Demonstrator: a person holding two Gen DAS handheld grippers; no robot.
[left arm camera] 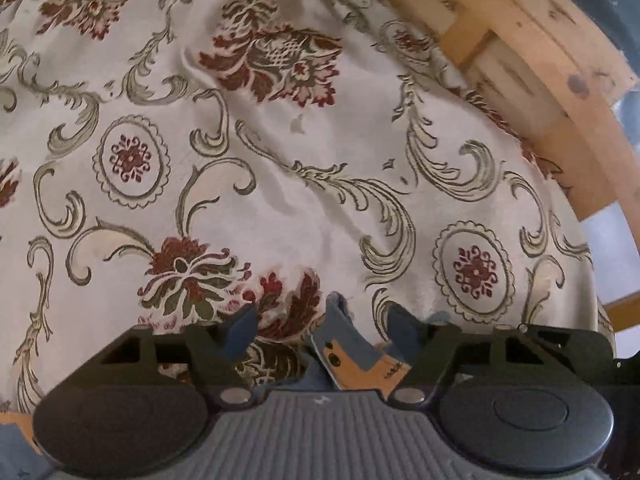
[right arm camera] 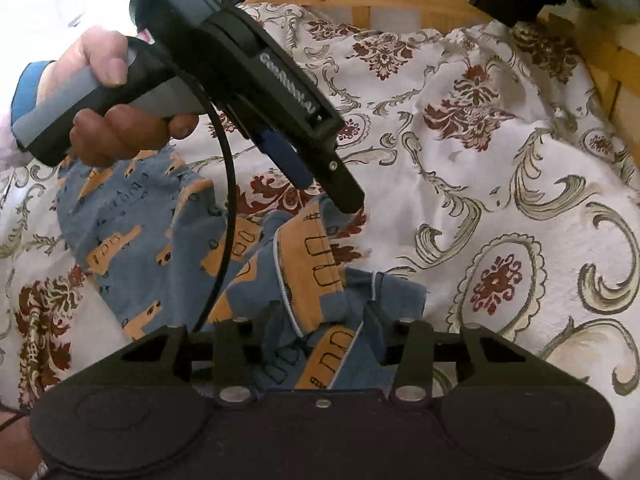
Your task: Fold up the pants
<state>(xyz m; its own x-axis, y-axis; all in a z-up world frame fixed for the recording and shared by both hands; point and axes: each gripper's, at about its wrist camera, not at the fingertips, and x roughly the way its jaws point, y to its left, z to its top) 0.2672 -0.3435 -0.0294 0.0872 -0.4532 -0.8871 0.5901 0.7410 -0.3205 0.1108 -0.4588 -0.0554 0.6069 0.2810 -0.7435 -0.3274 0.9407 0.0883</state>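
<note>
Right gripper: I am seeing its jaws spread apart with a bunched edge of the pants sitting between them, cloth near the right finger but not clamped as far as I can tell.

Left gripper: its own camera is showing the fingers apart too, a fold of blue-and-orange cloth poking up between them, leaning toward the right finger. In the right wrist view the same tool's tips are coming down onto the far hem of the pants; whether they are pinching there I cannot tell. A hand is wrapping its grip.

Outward: the pants are lying crumpled on a floral bedspread, running from the upper left under the hand down toward my right gripper. A wooden rail is bordering the far side.

My read: both tools are working the same end of the garment, the right one nearer, the rest trailing leftward.
</note>
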